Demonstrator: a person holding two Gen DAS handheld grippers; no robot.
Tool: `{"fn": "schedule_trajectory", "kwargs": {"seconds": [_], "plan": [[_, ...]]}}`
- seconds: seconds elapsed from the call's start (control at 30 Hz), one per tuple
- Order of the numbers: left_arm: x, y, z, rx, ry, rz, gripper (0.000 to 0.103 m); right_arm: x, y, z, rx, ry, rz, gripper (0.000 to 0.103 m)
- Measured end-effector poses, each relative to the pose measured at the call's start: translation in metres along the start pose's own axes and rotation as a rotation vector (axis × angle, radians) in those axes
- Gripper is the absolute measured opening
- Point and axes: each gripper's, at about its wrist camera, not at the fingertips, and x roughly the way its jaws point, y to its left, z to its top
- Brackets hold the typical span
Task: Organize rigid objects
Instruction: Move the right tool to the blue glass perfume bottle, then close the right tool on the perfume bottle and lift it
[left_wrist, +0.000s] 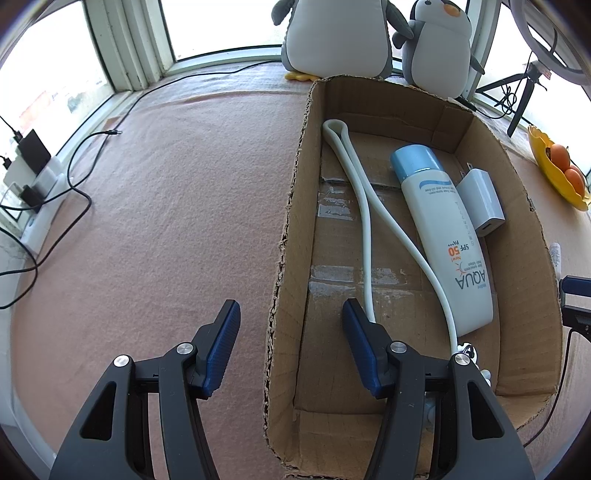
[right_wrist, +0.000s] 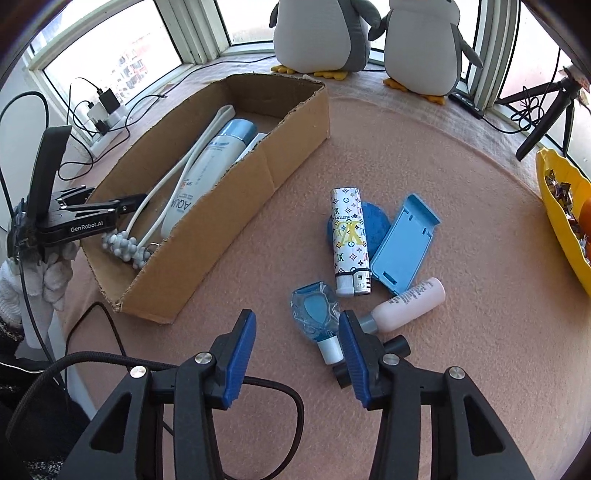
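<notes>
A cardboard box (left_wrist: 524, 236) (right_wrist: 207, 229) holds a white sunscreen bottle (left_wrist: 443, 232) (right_wrist: 207, 170), a white massager with a long loop handle (left_wrist: 365, 206) (right_wrist: 125, 249) and a white charger plug (left_wrist: 480, 201). My left gripper (left_wrist: 290, 321) is open and empty, straddling the box's left wall; it also shows in the right wrist view (right_wrist: 125, 206). My right gripper (right_wrist: 297, 328) is open and empty above the pink cloth. Just ahead lie a clear blue bottle (right_wrist: 317, 314), a patterned lighter (right_wrist: 349, 240), a blue phone stand (right_wrist: 404, 243), a pink bottle (right_wrist: 406, 304) and a blue round pad (right_wrist: 376, 225).
Two plush penguins (right_wrist: 321, 33) (left_wrist: 340, 33) stand at the back by the window. A yellow dish (right_wrist: 561, 218) (left_wrist: 554, 173) with snacks and oranges sits at the right. A power strip with chargers (left_wrist: 33, 184) and cables lies at the left; a tripod (right_wrist: 546, 110) stands back right.
</notes>
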Motion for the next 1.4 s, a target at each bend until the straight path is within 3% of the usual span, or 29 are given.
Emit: {"fn": "schedule_trajectory", "kwargs": {"seconds": [0.6, 0.8, 1.2, 1.4], "plan": [[0.0, 0.002, 0.0, -0.004, 0.001, -0.003, 0.058, 0.027, -0.003, 0.009, -0.023, 0.068, -0.027, 0.043], [0.0, 0.002, 0.0, -0.004, 0.001, -0.004, 0.058, 0.034, -0.001, 0.008, -0.038, 0.093, -0.046, 0.032], [0.0, 0.001, 0.0, -0.007, 0.001, -0.005, 0.058, 0.033, 0.002, 0.007, -0.033, 0.079, -0.06, 0.029], [0.0, 0.001, -0.001, -0.007, 0.002, -0.006, 0.058, 0.019, 0.004, 0.003, 0.015, 0.03, -0.046, 0.029]]}}
